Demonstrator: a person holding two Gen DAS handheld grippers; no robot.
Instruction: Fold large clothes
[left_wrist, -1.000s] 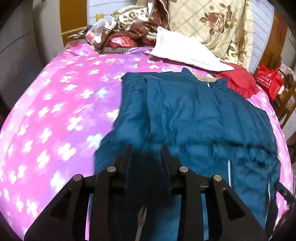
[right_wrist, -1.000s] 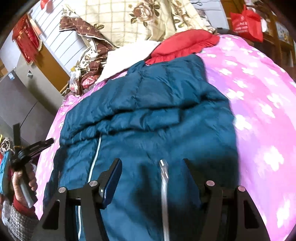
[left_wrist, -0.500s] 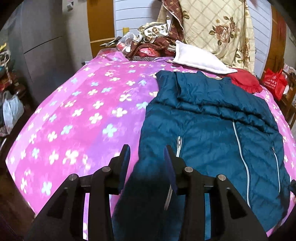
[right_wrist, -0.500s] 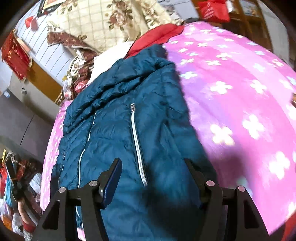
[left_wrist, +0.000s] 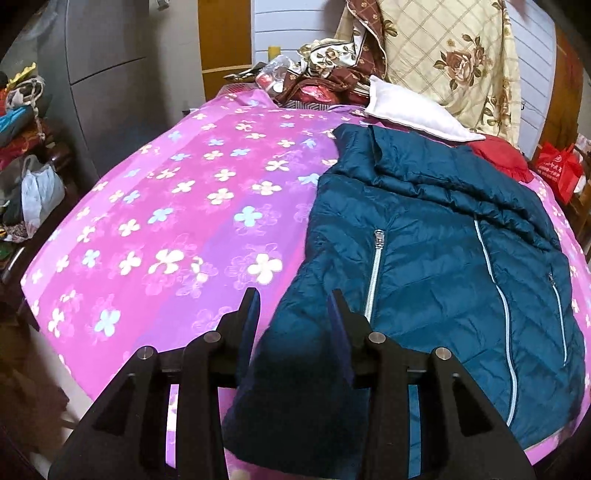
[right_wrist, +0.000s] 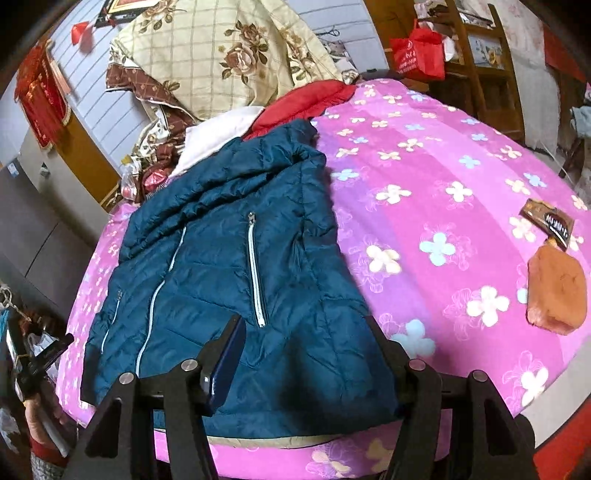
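Jacket (left_wrist: 436, 266): we see a teal quilted puffer, glossy, diamond-stitched, with pale zips, lying flat front-up on the bed (left_wrist: 177, 221), collar by the pillows.
Bed: pink-purple sheet with a flower print.
Bag (left_wrist: 557, 171): red, beside the bed; contents hidden from us.
Left gripper (left_wrist: 293, 314): jaws just widened, hem between them, not pinched.
Right gripper (right_wrist: 304, 343): jaws apart over the hem, not gripping.
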